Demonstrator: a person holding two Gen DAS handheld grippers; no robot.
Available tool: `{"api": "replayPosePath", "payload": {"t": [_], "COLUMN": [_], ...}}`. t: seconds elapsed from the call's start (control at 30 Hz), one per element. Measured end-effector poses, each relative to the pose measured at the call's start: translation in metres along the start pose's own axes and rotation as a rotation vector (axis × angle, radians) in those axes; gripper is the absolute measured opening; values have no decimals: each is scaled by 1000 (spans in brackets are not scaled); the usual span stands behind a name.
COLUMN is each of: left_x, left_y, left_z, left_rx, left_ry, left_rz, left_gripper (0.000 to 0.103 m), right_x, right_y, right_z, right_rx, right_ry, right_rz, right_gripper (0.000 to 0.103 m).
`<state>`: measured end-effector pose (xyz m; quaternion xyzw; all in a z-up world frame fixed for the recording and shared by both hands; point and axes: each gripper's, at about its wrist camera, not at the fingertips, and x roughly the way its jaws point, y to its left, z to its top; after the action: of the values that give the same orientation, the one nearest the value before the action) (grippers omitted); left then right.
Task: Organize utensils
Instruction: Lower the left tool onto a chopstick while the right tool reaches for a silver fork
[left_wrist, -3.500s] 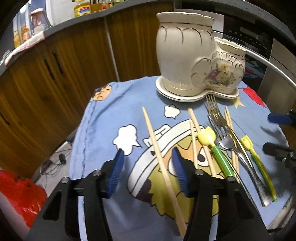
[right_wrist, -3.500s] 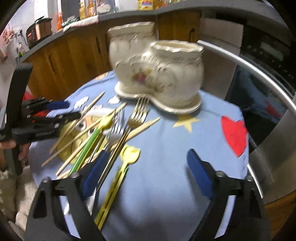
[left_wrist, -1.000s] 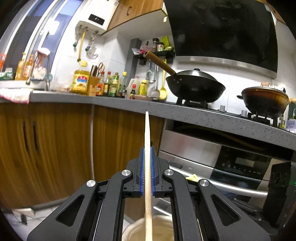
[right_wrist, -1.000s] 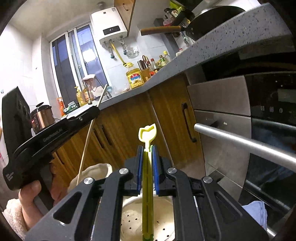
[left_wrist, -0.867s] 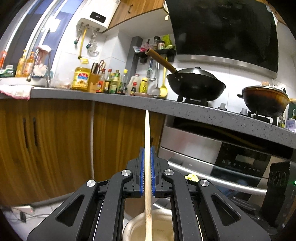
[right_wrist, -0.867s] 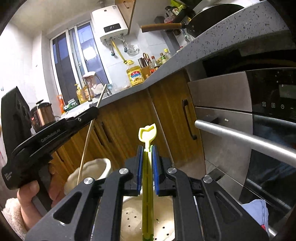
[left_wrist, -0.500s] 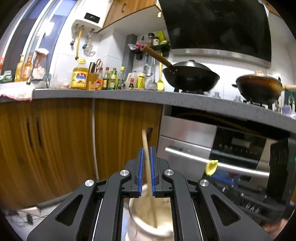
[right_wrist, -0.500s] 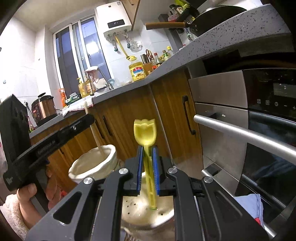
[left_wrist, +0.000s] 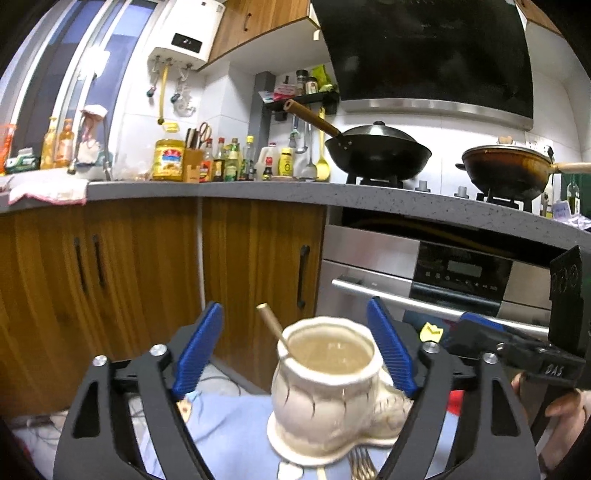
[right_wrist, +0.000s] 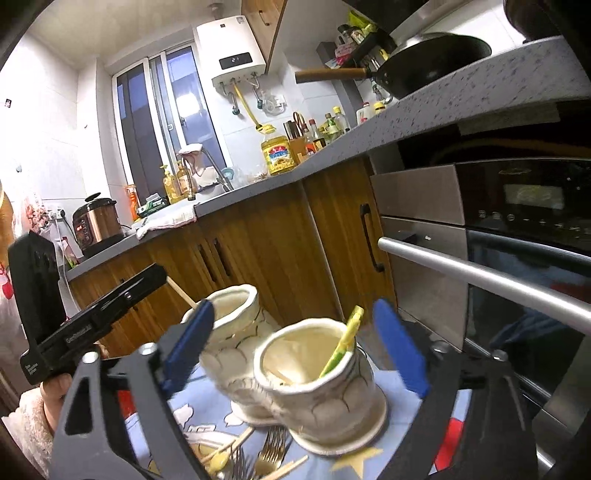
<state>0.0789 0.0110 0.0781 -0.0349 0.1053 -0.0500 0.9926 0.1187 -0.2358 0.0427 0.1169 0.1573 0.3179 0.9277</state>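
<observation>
While both the left hand-held gripper (left_wrist: 295, 347) and the right hand-held gripper (right_wrist: 295, 347) stand released, a chopstick (left_wrist: 272, 326) and a yellow fork (right_wrist: 341, 345) lean inside the ceramic holder (right_wrist: 317, 402).

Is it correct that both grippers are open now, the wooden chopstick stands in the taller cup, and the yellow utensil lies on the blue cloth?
Not entirely. The yellow utensil is not on the cloth; it leans inside the shorter cup, as the right wrist view shows. The rest holds: the left gripper and right gripper are open, and the wooden chopstick stands in the taller cup.
</observation>
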Motion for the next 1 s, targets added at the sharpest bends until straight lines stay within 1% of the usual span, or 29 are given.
{"api": "replayPosePath", "payload": {"t": [0.03, 0.07, 0.13, 0.23, 0.3, 0.43, 0.53, 0.73, 0.9, 1.0], "left_x": [-5, -12, -21, -34, -41, -50, -56, -64, -58, -53], "left_y": [2, 5, 9, 14, 15, 15, 16, 7, -3, -8], "left_z": [-2, -6, -12, -29, -40, -64, -80, -101, -113, -123], "left_rx": [-8, -25, -47, -64, -57, -25, -27, 4, 40, 71], "left_ry": [5, 15, 39, 99, 131, 217, 280, 354, 447, 493], "left_rz": [1, 2, -3, 21, 40, 84, 81, 88, 83, 97], "left_gripper": [91, 93, 95, 96, 97, 97, 97, 97, 97, 95], "right_x": [-6, -11, -19, -30, -36, -45, -48, -50, -49, -46], "right_y": [1, 2, 3, 4, 4, 8, 9, 17, 23, 30], "right_z": [-2, -4, -10, -21, -29, -44, -53, -68, -80, -87], "right_rx": [-3, -6, -15, -11, -12, -16, -5, -24, -54, -91], "right_ry": [-1, 2, 10, 37, 61, 110, 144, 197, 249, 292], "right_rz": [-4, -14, -38, -65, -78, -109, -107, -120, -124, -137], "right_gripper": [98, 98, 99, 99, 99, 98, 98, 98, 98, 98]}}
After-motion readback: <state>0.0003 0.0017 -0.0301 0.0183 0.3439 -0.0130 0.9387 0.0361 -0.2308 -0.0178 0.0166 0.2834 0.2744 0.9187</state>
